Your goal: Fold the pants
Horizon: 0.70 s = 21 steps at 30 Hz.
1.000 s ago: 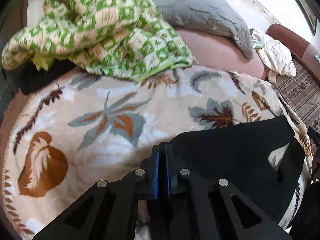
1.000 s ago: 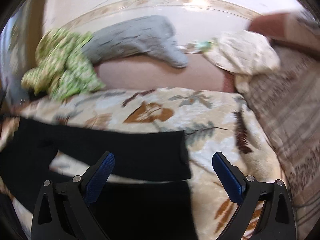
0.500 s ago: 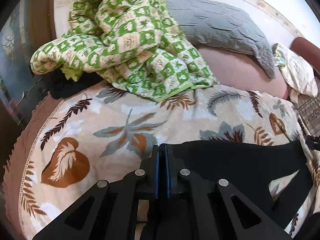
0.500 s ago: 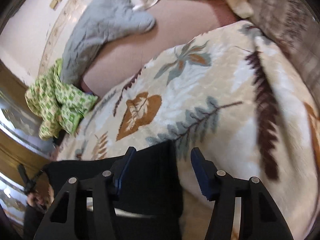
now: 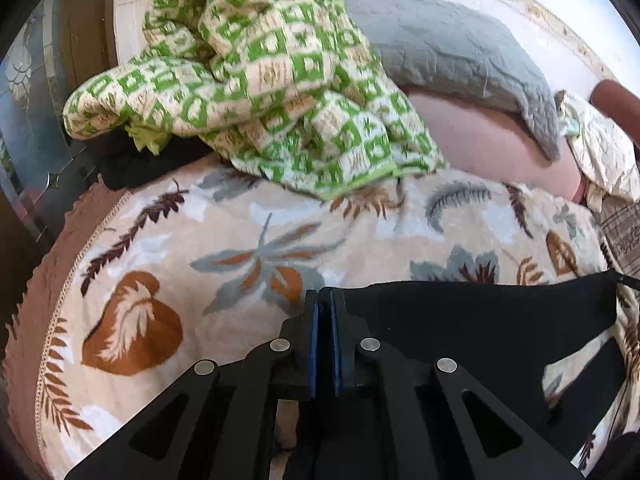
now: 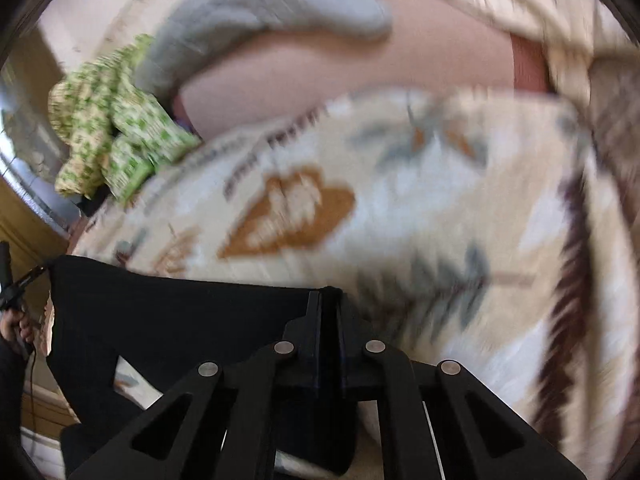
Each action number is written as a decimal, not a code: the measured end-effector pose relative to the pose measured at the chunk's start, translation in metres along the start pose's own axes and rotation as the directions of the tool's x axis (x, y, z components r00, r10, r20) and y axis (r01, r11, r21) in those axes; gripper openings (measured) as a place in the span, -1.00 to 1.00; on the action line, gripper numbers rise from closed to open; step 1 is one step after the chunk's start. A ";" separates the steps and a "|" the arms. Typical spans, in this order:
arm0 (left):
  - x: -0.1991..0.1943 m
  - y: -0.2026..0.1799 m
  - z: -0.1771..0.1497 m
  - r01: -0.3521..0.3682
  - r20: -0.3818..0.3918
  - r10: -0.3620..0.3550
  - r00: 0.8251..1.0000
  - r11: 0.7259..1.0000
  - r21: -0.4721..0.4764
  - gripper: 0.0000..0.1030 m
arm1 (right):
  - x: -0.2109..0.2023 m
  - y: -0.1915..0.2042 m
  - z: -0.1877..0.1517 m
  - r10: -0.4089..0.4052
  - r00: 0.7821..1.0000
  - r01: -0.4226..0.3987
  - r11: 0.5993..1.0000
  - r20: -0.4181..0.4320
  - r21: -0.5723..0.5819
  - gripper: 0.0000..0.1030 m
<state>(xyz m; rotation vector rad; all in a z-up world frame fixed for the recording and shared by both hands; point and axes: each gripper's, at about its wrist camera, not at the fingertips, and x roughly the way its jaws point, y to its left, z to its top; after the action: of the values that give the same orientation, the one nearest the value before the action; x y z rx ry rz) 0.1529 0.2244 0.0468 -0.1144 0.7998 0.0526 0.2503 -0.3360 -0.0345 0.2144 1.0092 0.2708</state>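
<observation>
Both grippers are clenched on the black pants (image 5: 480, 320): left gripper (image 5: 324, 312) pinches one end of a top edge, right gripper (image 6: 328, 304) the other, cloth stretched between them above the leaf-print blanket (image 5: 248, 248). No fold looks finished, so I judge the task early, with the lay-down and every fold left; the right view is blurred, so that grip is probable only. Green quilt (image 5: 260, 72) sits at 12 o'clock, grey pillow (image 5: 452, 52) at 1 o'clock.

1. The right gripper (image 6: 325, 304) has its jaws pinched together on the edge of the black pants (image 6: 172, 312).
2. The pants stretch left over the leaf-patterned blanket (image 6: 400, 208) (blurred).
</observation>
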 end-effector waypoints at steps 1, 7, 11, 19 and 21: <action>-0.004 0.001 0.001 0.005 0.018 -0.004 1.000 1.000 -0.006 -0.93 | -0.013 0.005 0.005 -0.003 0.999 0.004 1.000 0.052 -0.021 -0.91; -0.005 -0.009 -0.027 -0.009 -0.014 0.010 1.000 0.994 0.107 -0.93 | -0.020 0.024 -0.007 -0.028 0.999 0.033 0.992 0.042 -0.125 -0.91; -0.041 -0.015 -0.046 0.029 0.067 -0.040 0.997 0.987 0.156 -0.93 | -0.042 0.040 -0.037 -0.011 0.997 0.028 0.979 0.082 -0.202 -0.91; -0.100 0.020 -0.132 0.081 0.076 -0.089 0.993 0.992 0.096 -0.93 | -0.087 0.047 -0.122 -0.025 0.998 0.045 0.943 0.065 -0.330 -0.91; -0.102 0.031 -0.155 0.099 0.038 -0.101 0.994 0.994 0.050 -0.91 | -0.088 0.045 -0.144 -0.050 0.998 0.060 0.932 0.037 -0.357 -0.91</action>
<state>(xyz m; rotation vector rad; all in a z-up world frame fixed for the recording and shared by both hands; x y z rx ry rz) -0.0311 0.2361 0.0102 -0.1075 0.7539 -0.0584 0.0770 -0.3146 -0.0247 -0.1422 0.9194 0.3944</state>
